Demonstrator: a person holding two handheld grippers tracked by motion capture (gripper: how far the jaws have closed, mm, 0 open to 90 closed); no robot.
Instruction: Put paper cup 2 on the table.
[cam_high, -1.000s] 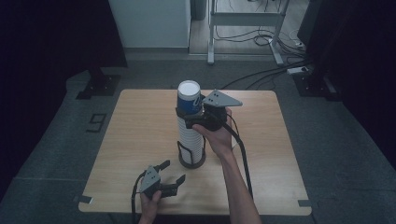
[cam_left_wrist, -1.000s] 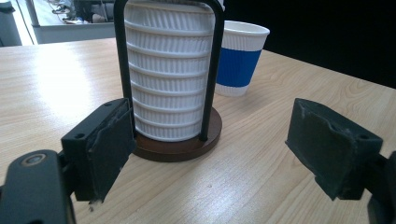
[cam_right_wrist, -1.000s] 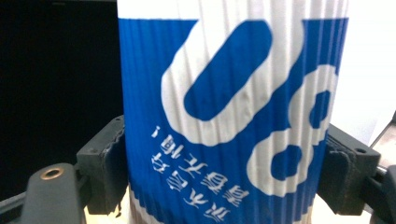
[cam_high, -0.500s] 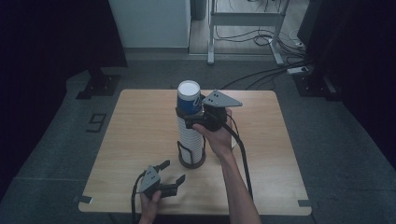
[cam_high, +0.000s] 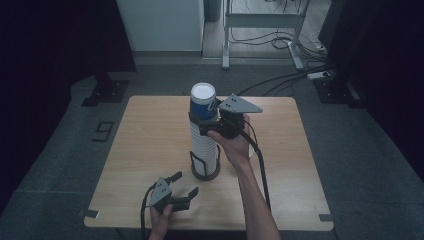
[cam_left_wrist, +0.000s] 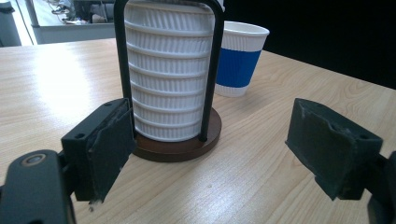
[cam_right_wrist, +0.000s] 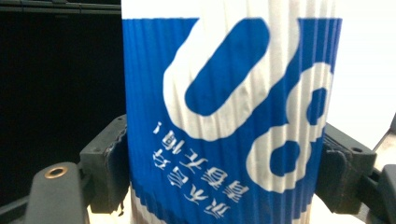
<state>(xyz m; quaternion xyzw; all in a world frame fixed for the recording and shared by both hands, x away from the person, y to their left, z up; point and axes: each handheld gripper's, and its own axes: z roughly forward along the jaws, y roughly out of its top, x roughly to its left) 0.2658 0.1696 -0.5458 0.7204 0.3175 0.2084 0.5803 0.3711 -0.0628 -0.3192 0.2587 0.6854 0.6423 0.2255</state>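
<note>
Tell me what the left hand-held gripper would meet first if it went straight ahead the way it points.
Probably the cup holder: its dark round base lies just ahead of the open left hand-held gripper, with the stack of white ribbed cups inside its black wire frame. Depth is hard to judge.

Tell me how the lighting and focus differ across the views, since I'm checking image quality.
High view: dim, with dark surroundings, though the table reads clearly. Left gripper view: bright and sharp on the stack of white cups, with glare washing out the tabletop at left. Right gripper view: the blue cup is very close and soft, with a blown-out white patch at right.
</note>
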